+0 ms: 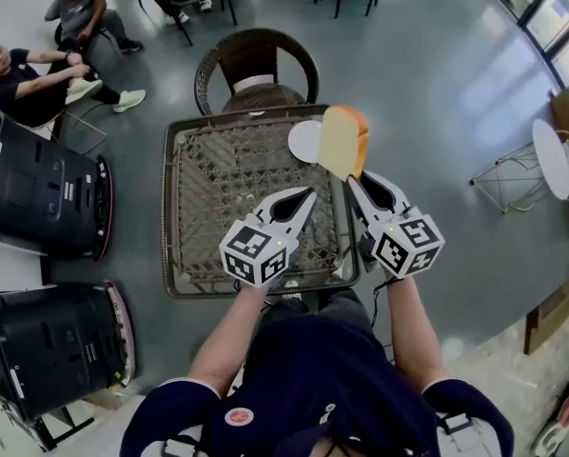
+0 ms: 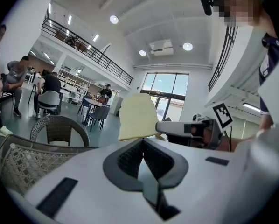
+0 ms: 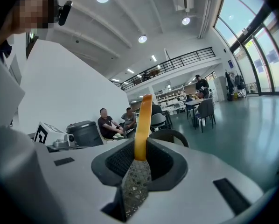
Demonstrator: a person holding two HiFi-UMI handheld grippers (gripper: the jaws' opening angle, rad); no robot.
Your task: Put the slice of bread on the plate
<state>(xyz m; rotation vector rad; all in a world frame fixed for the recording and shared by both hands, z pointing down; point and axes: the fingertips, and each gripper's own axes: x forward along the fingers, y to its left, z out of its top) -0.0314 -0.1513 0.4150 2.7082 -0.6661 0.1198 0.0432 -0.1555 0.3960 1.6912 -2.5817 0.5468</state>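
- Nearest to us is our own dark blue shirt (image 1: 332, 388), with both forearms reaching out over the bench (image 1: 218, 198), a square wicker one with a clear top.
- Our right gripper (image 1: 354, 181) has its fingers clenched on the lower end of the slice of bread (image 1: 342, 141). The slice stands upright in the air with its orange-brown crust on top.
- In the right gripper view we see the slice edge-on, a thin orange strip pinched between the two dark pads.
- Our left gripper (image 1: 308, 194) is beside the right one and carries nothing. Its fingers are drawn together to a point, with only the tips meeting.
- A round white plate (image 1: 304, 141) lies on the far part of the bench. From above, the slice overlaps its right edge, but the bread is held up and not on the plate.
- Beyond the bench stands a round-backed wicker chair (image 1: 256, 65).
- Two black bins (image 1: 37, 198) stand on the floor to the left, and people (image 1: 37, 74) sit on chairs further off.
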